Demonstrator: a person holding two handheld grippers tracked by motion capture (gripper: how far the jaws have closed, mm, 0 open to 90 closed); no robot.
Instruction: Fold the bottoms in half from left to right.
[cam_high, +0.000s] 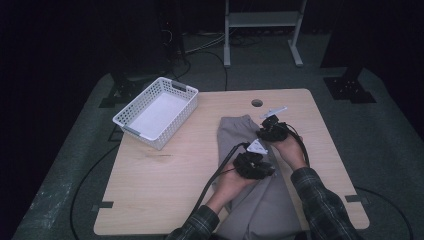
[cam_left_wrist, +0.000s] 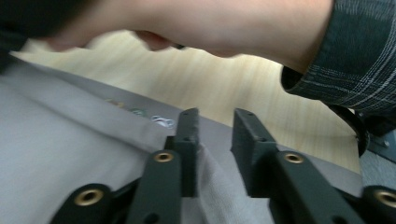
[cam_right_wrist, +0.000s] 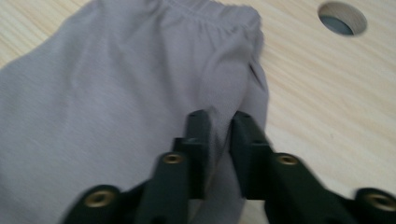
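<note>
Grey garment (cam_high: 240, 134) lies flat on the right half of the table (cam_high: 160, 190). Its waistband (cam_right_wrist: 205, 11) points at the far edge and its lower end hangs off the near edge by the person. It looks laid out lengthwise for smoothing or folding, with both tools on its right edge where the slack gathers. Right gripper (cam_high: 267, 131) sits at the upper right of the cloth, aimed toward the waistband. In the right gripper view (cam_right_wrist: 219, 119) its jaws are parted a little, with a raised ridge of cloth between them. The pads look off the cloth, so I read it as released, not clamped. Left gripper (cam_high: 267, 169) sits nearer the person on the same edge. In the left gripper view (cam_left_wrist: 215, 116) its jaws stand clearly apart, the cloth (cam_left_wrist: 70, 140) brushes one jaw only, and nothing is gripped. A small print (cam_left_wrist: 161, 121) shows on the cloth just ahead of that jaw. Basket (cam_high: 155, 137) sits at the far left corner, well apart from the cloth, likely the drop-off. Count: one garment, one basket, two grippers, one cable hole (cam_high: 257, 103) in the tabletop beyond the waistband.
</note>
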